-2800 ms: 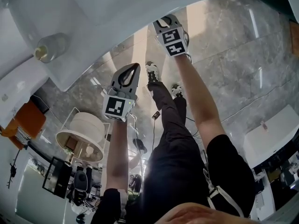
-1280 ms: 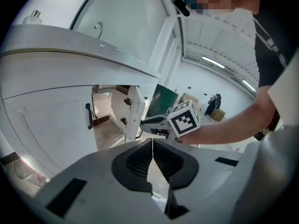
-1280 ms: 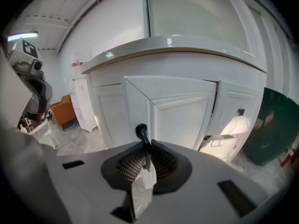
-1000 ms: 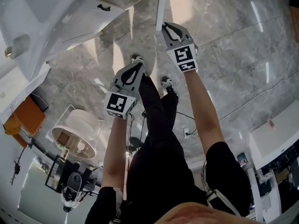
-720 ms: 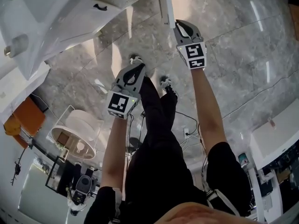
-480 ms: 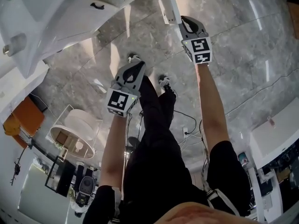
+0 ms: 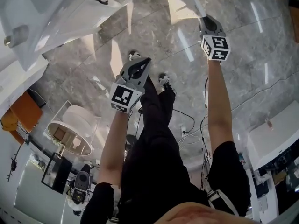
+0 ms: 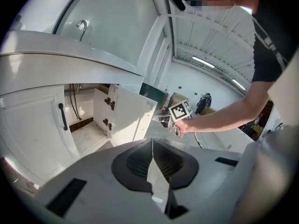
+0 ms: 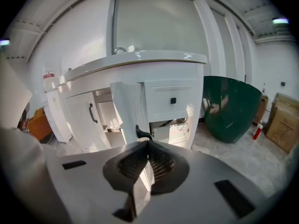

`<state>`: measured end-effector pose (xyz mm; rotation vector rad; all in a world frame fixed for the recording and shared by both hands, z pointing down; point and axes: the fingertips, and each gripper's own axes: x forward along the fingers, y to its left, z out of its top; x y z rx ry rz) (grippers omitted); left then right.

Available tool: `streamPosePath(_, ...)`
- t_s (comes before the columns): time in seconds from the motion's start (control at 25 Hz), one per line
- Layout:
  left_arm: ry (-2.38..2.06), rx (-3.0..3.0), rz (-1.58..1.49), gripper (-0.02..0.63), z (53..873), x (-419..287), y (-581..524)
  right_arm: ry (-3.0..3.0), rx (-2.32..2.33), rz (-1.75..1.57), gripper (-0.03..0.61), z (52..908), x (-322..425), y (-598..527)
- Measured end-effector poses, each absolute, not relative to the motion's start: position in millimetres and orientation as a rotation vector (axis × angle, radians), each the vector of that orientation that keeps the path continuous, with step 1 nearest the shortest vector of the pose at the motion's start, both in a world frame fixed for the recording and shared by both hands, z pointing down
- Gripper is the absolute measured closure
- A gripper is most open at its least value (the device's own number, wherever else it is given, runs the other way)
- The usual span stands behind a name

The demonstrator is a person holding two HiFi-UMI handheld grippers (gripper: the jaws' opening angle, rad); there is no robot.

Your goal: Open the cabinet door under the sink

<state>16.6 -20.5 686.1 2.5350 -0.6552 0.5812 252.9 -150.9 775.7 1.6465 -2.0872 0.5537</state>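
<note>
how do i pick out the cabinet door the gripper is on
Find the white vanity under the sink counter. Its open door stands swung outward, the right gripper shut on its black handle; the neighbouring door, with a straight bar handle, is closed.

I take this for a bathroom-fittings showroom or storeroom in a big hall, not a home. In the right gripper view a white sink cabinet (image 9: 161, 94) with a tap (image 9: 120, 49) stands mid-frame, with a green tub (image 9: 231, 107) and cardboard boxes (image 9: 282, 120) at right. The head view shows a polished grey stone floor (image 7: 243, 59). At the upper right of the left gripper view, strip lights (image 8: 205, 62) hang on a high ribbed ceiling.
</note>
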Motion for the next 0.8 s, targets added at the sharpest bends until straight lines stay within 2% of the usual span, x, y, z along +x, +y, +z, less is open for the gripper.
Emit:
streamPosePath(0.16,-0.652,2.535,0.586,0.597,686,14,-23,-2.068,1.720,0.605,0.517,765,275,-151)
streamPosePath(0.4,-0.677,2.538,0.586,0.597,672,11,-26,-2.042,1.661,0.602,0.514,759,264,-130)
streamPosePath(0.8,-0.673,2.563,0.633,0.598,621,9,-23,-2.215,1.307,0.733,0.515,691,147,-48)
